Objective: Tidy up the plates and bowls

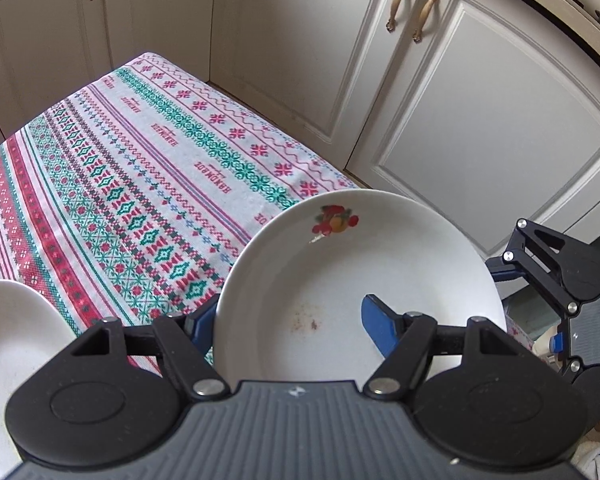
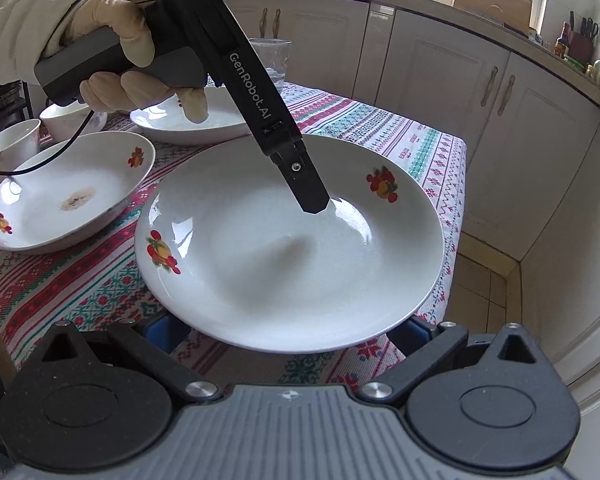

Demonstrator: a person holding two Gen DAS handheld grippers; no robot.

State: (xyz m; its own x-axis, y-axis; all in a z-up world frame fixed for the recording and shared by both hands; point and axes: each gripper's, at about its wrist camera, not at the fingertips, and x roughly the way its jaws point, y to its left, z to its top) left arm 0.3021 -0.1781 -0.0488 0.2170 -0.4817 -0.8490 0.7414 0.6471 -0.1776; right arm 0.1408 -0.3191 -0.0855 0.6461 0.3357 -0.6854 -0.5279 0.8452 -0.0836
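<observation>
Clamping the fruit-print plate (image 2: 260, 260), the left gripper (image 1: 286, 308) has one finger (image 1: 380, 320) inside the dish and the other under its rim. The right gripper (image 2: 288, 330) sits below the near rim at 6 o'clock, its fingers hidden, so I cannot tell their grip. The plate's 3 o'clock edge nears the bench (image 2: 440, 152) edge; cabinets (image 2: 440, 80) stand beyond. A second plate (image 2: 60, 208) lies just beside at 9 o'clock, a third (image 2: 188, 120) at 11. Patterned cloth (image 1: 140, 160) lies bare at 10 o'clock in the left view.

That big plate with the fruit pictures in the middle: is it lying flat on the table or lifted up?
Lifted and tilted. The plate hangs above the tablecloth, its near rim clear of it, with the left gripper clamped over one edge.
</observation>
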